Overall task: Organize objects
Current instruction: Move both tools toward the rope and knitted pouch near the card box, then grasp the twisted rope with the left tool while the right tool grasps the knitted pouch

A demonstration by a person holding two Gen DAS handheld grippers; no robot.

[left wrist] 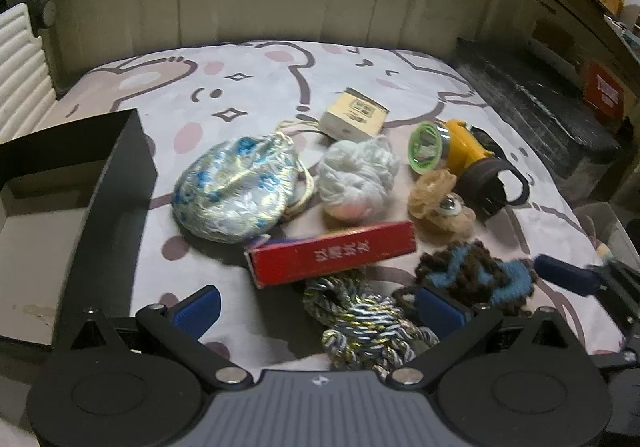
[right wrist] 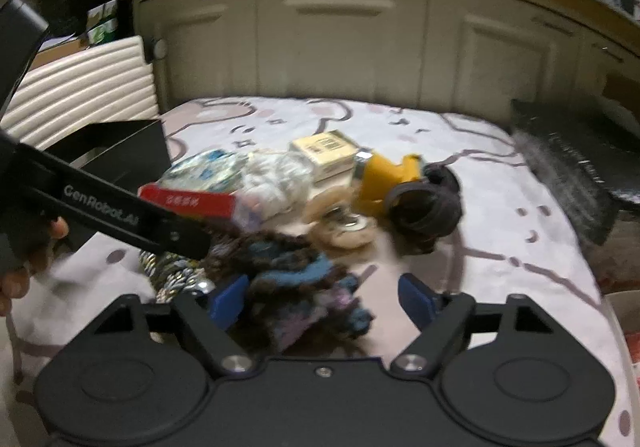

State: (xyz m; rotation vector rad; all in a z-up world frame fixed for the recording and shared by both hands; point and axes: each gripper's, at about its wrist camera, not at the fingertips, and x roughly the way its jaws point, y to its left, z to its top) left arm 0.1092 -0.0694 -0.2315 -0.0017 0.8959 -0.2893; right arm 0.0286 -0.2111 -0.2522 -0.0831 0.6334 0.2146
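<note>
Lying crumpled, brown-and-blue knitted piece [right wrist: 292, 287], fuzzy yarn edges

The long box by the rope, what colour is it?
Red box, seen best from the left wrist.

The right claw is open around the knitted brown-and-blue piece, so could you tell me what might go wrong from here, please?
1. The right claw has only one pad against the knitted piece; closing off-centre, it may pinch a loose edge that slips.
2. The twisted rope lies close against the knit and could snag and drag along.
3. The left claw hangs close over the same rope; the two tools might collide.
</note>
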